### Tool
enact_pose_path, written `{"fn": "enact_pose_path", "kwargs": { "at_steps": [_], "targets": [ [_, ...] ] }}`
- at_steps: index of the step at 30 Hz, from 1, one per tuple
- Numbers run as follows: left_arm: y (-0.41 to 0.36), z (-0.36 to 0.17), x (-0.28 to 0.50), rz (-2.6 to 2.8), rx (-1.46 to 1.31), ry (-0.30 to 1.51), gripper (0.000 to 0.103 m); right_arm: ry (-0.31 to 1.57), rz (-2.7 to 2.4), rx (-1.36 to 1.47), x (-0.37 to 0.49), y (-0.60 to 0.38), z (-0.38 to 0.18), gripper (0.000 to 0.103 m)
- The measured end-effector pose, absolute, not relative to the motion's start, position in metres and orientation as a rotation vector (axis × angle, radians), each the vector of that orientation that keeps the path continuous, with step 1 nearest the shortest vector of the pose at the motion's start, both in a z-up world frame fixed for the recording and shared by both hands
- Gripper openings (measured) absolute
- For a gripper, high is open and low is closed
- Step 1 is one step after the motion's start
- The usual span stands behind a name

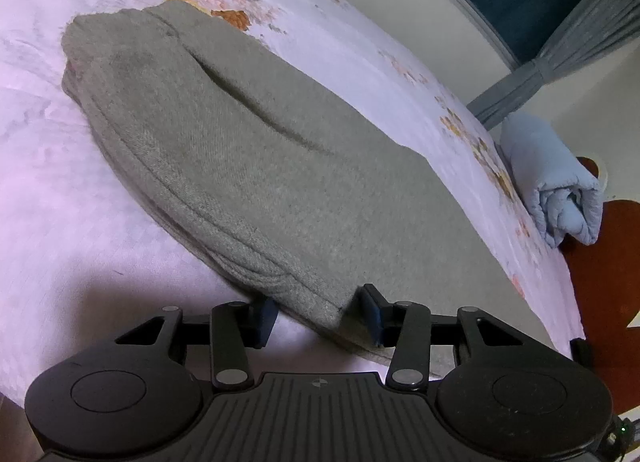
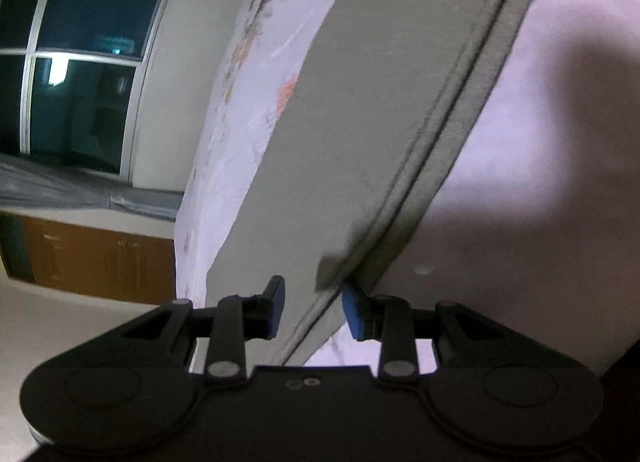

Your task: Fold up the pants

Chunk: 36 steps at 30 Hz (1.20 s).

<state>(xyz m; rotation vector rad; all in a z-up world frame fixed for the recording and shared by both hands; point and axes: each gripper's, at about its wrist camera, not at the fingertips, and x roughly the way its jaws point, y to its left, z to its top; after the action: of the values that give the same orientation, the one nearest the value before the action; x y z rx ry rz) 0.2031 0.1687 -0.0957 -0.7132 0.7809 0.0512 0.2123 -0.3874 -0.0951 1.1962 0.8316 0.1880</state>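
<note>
Grey knitted pants lie folded lengthwise on a pink floral bedsheet, with the waistband end far away. My left gripper is at their near corner, and the stacked layers fill the gap between its blue pads. In the right wrist view the pants run as a long grey band up the frame, with a seamed edge on the right. My right gripper is shut on that near edge, where a corner of cloth rides up just above the pads.
A rolled light-blue quilt sits at the bed's right edge, above a reddish-brown floor. A dark window with grey curtains and a wooden cabinet stand beyond the bed's far side.
</note>
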Motion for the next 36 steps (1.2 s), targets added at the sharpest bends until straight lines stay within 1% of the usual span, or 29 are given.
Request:
{"fn": "enact_pose_path", "kwargs": {
  "at_steps": [2,3,7,10,12,13,14,15,16,19,22,26,31,36],
  "targets": [
    [0.169,-0.096,0.205,0.049,-0.717,0.782,0.046,0.833,0.177,1.192,0.215,-0.386,-0.098,0.009],
    [0.170,-0.096,0.204,0.048,-0.720,0.782,0.046,0.833,0.169,1.168,0.216,-0.385,-0.095,0.000],
    [0.173,-0.096,0.202,0.036,-0.722,0.783,0.046,0.780,0.194,1.091,0.203,-0.376,-0.078,0.000],
    [0.177,-0.096,0.201,0.032,-0.719,0.784,0.046,0.879,0.120,1.095,0.203,-0.379,-0.093,0.000],
    [0.178,-0.094,0.199,0.034,-0.716,0.785,0.046,0.898,0.097,1.142,0.204,-0.382,-0.103,0.000],
    [0.178,-0.092,0.198,0.034,-0.710,0.785,0.046,0.899,0.109,1.137,0.204,-0.383,-0.101,0.002],
    [0.177,-0.089,0.197,0.035,-0.699,0.787,0.046,0.893,0.119,1.142,0.202,-0.384,-0.097,0.005],
    [0.176,-0.085,0.195,0.036,-0.676,0.784,0.046,0.884,0.118,1.144,0.197,-0.390,-0.092,0.018],
    [0.173,-0.080,0.191,0.039,-0.644,0.779,0.046,0.851,0.116,1.125,0.188,-0.400,-0.084,0.023],
    [0.154,-0.065,0.188,0.010,-0.534,0.766,0.046,0.704,0.081,1.065,0.163,-0.444,-0.068,0.022],
    [0.122,-0.055,0.202,-0.057,-0.460,0.756,0.046,0.577,-0.001,1.121,0.147,-0.495,-0.066,0.019],
    [0.082,-0.049,0.229,-0.106,-0.384,0.753,0.046,0.471,-0.091,1.224,0.141,-0.549,-0.074,0.018],
    [0.071,-0.035,0.234,-0.076,-0.399,0.772,0.046,0.460,-0.171,1.273,0.158,-0.569,-0.087,0.018],
    [0.088,-0.042,0.198,-0.025,-0.436,0.787,0.050,0.495,-0.197,1.299,0.168,-0.576,-0.106,0.018]
  ]
}}
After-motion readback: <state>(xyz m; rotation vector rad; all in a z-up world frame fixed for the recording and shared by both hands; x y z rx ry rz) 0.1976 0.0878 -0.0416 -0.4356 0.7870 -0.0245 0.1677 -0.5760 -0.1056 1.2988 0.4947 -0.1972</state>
